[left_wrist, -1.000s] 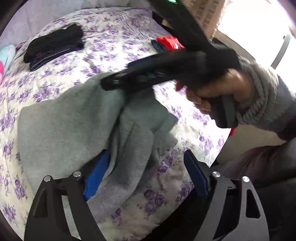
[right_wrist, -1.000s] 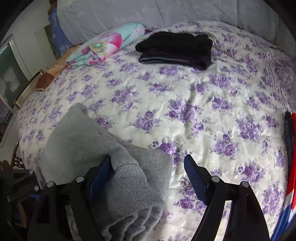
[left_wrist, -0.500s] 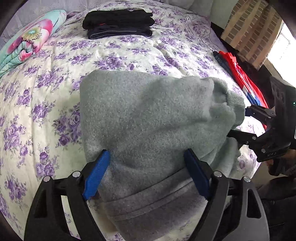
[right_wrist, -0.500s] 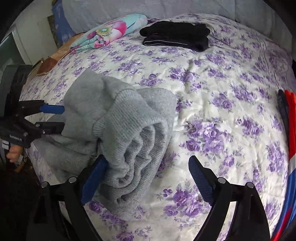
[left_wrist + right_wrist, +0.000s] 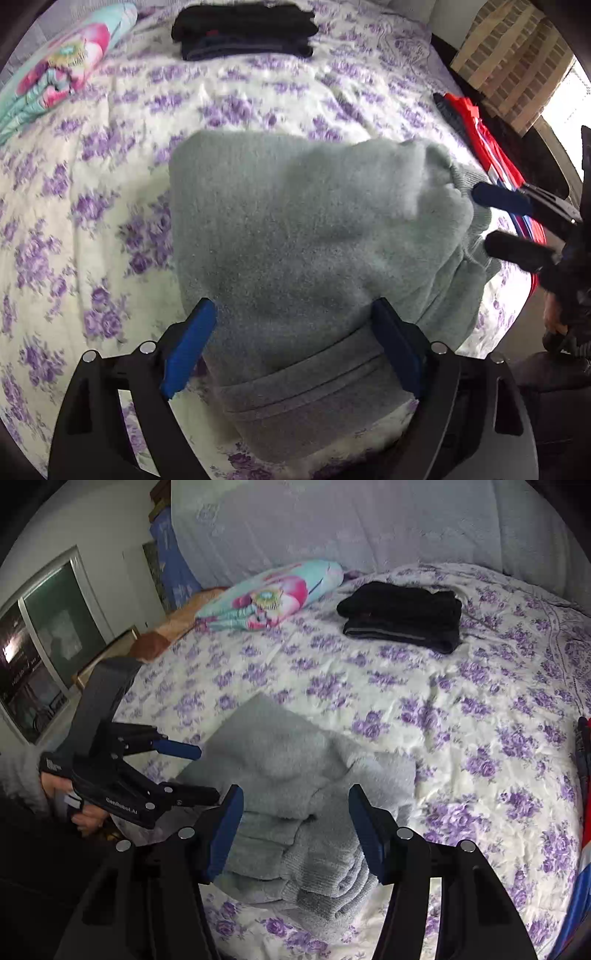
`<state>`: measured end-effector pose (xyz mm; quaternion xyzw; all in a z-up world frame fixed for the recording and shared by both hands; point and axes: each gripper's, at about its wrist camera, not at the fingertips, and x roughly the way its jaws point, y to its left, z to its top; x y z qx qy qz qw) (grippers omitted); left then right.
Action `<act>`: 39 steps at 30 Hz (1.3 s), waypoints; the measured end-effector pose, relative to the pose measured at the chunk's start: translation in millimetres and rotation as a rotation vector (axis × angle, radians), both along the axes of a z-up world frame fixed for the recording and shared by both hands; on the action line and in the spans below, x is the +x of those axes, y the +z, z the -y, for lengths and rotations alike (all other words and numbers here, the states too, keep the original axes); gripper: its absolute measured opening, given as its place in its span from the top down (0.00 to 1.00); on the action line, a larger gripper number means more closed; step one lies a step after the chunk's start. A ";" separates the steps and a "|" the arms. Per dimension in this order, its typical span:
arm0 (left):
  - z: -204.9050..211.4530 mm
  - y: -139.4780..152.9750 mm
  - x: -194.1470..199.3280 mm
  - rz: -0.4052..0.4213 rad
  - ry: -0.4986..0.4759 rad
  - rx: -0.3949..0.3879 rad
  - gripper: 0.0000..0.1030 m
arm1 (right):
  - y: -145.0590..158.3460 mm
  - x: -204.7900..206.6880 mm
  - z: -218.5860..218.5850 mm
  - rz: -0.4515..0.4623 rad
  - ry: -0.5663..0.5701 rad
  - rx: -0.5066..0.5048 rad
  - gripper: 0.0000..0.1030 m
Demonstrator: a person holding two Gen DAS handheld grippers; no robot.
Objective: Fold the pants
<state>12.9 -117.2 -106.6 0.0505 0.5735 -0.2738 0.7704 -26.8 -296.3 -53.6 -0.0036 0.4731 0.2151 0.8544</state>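
1. Near the bed's closest edge, the grey pants [image 5: 295,229] lie folded into a thick bundle on the floral bedspread [image 5: 92,177], waistband end toward my left gripper [image 5: 291,347] and ribbed cuffs stacked under my right gripper [image 5: 295,830].
2. My left gripper is spread wide, its blue pads [image 5: 190,345] straddling the waistband end without pinching it; my right gripper is likewise released, fingers either side of the cuff stack with cloth only between them, not clamped.
3. I judge the fabric to be soft, thick fleece: light, limp, not slippery, nothing fragile. It will sag and unfold if I lift it from one point (a single-layer pinch would peel the top layer off).
4. The best hold, I think, is across all layers at both short ends at once: the waistband seam for my left gripper, the rolled cuffs for my right.
5. The bundle sits close to the mattress edge on my side, so a loose layer could slide off there.
6. Open bedspread lies beyond the bundle toward the dark folded clothes [image 5: 402,622] and the patterned pillow [image 5: 273,596], both well apart. The red and blue garment [image 5: 491,155] lies at the right edge, near the cuffs.
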 end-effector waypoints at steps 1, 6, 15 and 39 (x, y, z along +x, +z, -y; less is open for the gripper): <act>0.1 -1.3 1.4 -0.003 -0.003 -0.011 0.15 | -15.3 2.8 -2.6 -0.030 0.002 -0.052 0.43; 4.4 9.8 -5.0 0.046 -0.027 0.012 0.14 | -10.5 3.0 3.3 -0.033 -0.005 -0.013 0.42; -59.2 28.0 -8.1 -0.022 0.162 -0.207 0.13 | 11.3 6.1 84.5 -0.083 -0.254 0.335 0.13; -34.8 -9.2 -40.3 -0.089 0.460 -0.137 0.08 | -64.6 74.3 109.2 -0.373 -0.169 0.559 0.12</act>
